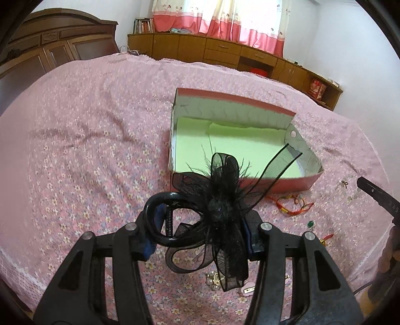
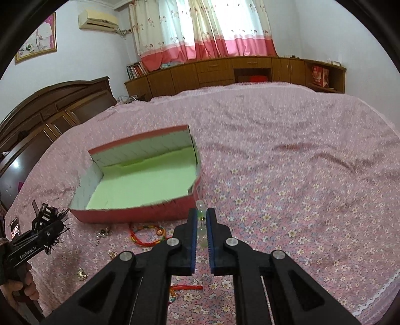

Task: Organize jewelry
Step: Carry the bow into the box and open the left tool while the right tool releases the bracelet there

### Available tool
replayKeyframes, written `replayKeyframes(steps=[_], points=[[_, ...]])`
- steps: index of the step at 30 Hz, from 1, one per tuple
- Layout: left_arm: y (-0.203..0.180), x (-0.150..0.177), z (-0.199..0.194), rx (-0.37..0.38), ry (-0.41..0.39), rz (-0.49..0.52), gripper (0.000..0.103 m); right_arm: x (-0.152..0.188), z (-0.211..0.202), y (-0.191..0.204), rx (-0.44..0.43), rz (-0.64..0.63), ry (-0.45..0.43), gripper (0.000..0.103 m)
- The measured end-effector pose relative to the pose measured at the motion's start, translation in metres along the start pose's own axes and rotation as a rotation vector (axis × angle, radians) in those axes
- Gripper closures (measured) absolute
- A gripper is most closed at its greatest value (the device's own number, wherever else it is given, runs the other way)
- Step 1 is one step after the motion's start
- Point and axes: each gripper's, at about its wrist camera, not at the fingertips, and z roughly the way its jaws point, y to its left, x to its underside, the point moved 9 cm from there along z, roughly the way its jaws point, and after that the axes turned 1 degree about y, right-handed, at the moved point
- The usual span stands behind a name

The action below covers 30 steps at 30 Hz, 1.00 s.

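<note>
Left hand-held gripper (image 1: 200, 225) clamping black feathered hair clip (image 1: 220, 207), right hand-held gripper (image 2: 202, 225) pinching pale bead bracelet (image 2: 201, 220) — seen only from right wrist

Pink floral bedspread (image 2: 287, 160) across whole bed, rumpled, lace trim at near edge. Behind bedspread: dark wooden headboard (image 2: 50, 110) at left, low wooden cabinet run (image 2: 220, 71) along far wall with books (image 2: 136, 70) at its left end and red box (image 2: 320, 75) in open shelf at right. Above cabinet, white-and-pink curtains (image 2: 200, 30); left of curtains, wall air conditioner (image 2: 98, 21), framed picture (image 2: 37, 40) further left.
</note>
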Motion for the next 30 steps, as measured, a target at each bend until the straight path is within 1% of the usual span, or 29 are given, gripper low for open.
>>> replayKeyframes(steps=[6,15,21,25,30], points=[[0.002,-0.019,0.004,0.000,-0.004,-0.013,0.058,-0.012,-0.004,0.013,-0.018,-0.033,-0.012,0.094],[-0.009,-0.044,0.022,0.006,0.006,-0.002,0.058,-0.040,0.005,0.033,-0.054,-0.074,-0.028,0.094],[-0.016,-0.062,0.040,0.005,0.009,0.013,0.058,-0.058,0.024,0.047,-0.085,-0.103,-0.019,0.094],[-0.018,-0.074,0.053,0.002,0.011,0.019,0.058,-0.068,0.043,0.057,-0.112,-0.101,0.004,0.094],[-0.019,-0.085,0.076,-0.002,0.034,0.025,0.058,-0.077,0.068,0.067,-0.137,-0.098,0.024,0.094]])
